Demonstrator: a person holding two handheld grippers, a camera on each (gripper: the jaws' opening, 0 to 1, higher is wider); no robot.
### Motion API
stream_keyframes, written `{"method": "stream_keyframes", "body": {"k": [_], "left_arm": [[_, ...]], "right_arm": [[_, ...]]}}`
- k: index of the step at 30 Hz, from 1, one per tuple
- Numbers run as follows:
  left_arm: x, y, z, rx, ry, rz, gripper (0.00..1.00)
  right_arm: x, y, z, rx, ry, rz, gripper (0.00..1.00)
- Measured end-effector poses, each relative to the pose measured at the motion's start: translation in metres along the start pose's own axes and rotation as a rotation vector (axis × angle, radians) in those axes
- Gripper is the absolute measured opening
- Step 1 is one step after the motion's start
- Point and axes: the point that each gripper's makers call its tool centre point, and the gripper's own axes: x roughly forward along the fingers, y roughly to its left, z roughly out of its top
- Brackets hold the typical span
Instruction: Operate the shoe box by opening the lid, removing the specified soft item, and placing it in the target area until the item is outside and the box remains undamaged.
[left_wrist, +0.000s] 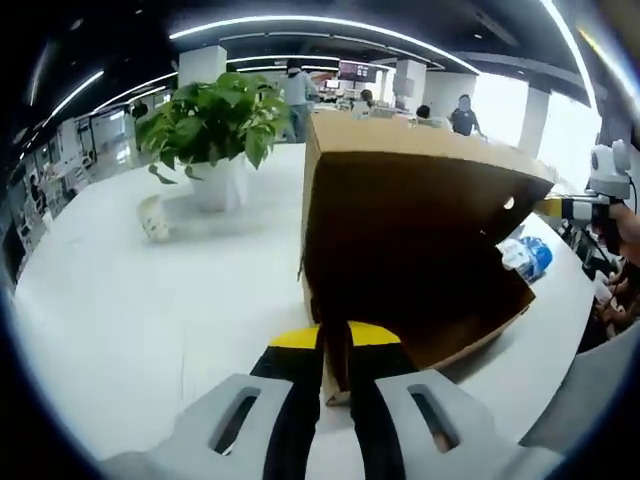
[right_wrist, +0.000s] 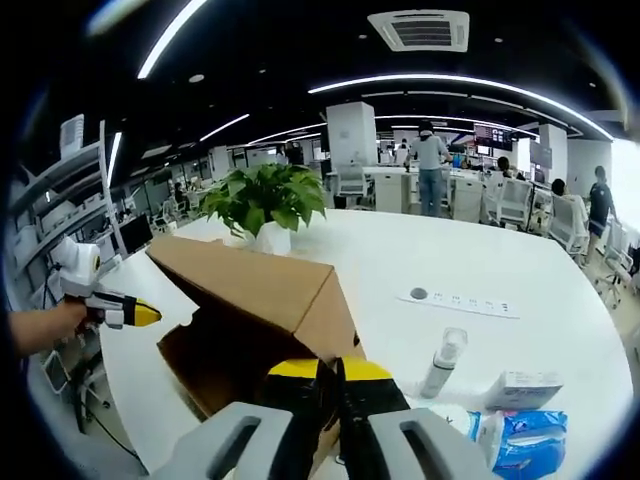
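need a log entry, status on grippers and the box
Left gripper shut on lid edge. Right gripper shut on lid corner. Shoe box open. Soft item unseen.

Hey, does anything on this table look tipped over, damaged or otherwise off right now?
Yes. The brown cardboard shoe box stands tilted, its dark opening facing sideways, with the left gripper and right gripper each pinching an edge. By the potted green plant, a small white cup leans over. No tear shows in the cardboard.
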Motion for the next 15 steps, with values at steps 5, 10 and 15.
{"method": "stream_keyframes", "body": {"k": [5,10,15], "left_arm": [[-0.001,0.001,0.005,0.010,-0.012,-0.002,0.07],[-0.002,0.000,0.011,0.021,-0.023,-0.006,0.08],[-0.004,-0.002,0.016,0.046,-0.038,-0.010,0.08]], "right_arm": [[-0.003,0.002,-0.007,0.004,0.006,0.003,0.00],[-0.006,0.004,-0.011,0.005,0.008,0.007,0.00],[-0.009,0.006,-0.017,0.004,0.013,0.013,0.00]]}}
